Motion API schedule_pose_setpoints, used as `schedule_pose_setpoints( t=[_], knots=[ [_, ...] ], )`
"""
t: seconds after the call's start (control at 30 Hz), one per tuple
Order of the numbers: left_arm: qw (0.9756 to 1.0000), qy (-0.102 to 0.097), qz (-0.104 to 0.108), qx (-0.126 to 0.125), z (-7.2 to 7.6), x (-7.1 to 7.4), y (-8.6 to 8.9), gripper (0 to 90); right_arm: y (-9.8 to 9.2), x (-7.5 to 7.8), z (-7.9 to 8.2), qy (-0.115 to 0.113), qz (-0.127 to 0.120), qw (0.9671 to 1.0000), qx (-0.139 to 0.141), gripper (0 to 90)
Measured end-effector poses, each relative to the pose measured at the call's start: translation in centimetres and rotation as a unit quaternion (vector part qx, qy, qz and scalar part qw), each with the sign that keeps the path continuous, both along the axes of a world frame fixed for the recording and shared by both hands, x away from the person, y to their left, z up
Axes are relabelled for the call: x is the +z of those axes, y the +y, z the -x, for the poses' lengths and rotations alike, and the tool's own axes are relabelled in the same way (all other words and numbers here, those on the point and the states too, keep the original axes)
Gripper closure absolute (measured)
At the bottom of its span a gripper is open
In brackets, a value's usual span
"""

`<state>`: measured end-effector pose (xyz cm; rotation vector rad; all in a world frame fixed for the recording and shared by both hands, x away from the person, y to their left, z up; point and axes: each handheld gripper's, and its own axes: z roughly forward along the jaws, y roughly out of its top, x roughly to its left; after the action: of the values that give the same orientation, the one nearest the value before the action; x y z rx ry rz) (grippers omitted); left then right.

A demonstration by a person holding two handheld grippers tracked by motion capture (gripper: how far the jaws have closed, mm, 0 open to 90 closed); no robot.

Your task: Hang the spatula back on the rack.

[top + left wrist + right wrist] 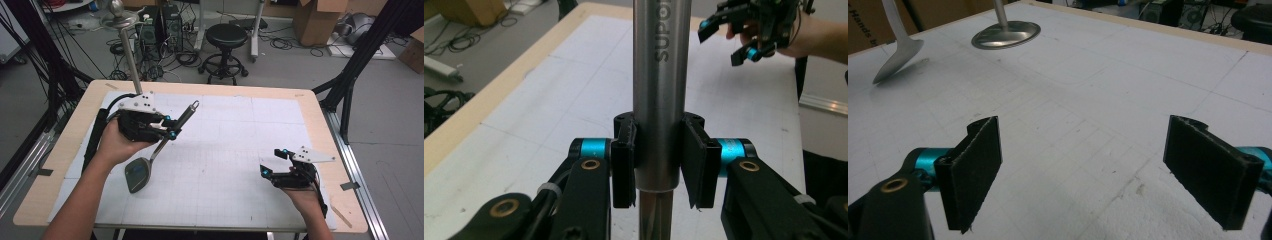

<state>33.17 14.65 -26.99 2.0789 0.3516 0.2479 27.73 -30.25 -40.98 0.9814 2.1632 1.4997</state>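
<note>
Left gripper (658, 165) pinches the ladle (150, 162) handle, bowel apparently just above the table (240, 165); right gripper (1098, 175) idles spread. Risk: the smooth handle may slip or swivel between pads

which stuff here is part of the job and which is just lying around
In the job:
- metal ladle, handle clamped in the left gripper, bowl just above the mat
- right gripper, jaws open, over the white mat

Lying about:
- black stool
- cardboard box
- cables on the floor
</note>
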Motion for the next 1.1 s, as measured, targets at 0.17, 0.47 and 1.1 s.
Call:
schedule_pose_setpoints(
  t=[0.17, 0.47, 1.1],
  knots=[
    [0.9999, 0.0, 0.012, 0.005, 0.0, 0.5, 0.7, 69.1, 0.0, 0.0, 0.0, 0.0, 0.001, 1.0, 0.001, 14.9],
    [0.9982, 0.008, 0.056, 0.02, -0.2, 1.7, 2.1, 69.2, 0.0, 0.0, 0.0, 0.001, -0.003, 1.0, 0.002, 14.9],
    [0.9888, -0.005, 0.125, 0.081, -0.4, 6.0, 8.7, 69.1, 0.1, 0.1, 0.0, -0.001, -0.003, 1.0, 0.002, 14.9]
  ],
)
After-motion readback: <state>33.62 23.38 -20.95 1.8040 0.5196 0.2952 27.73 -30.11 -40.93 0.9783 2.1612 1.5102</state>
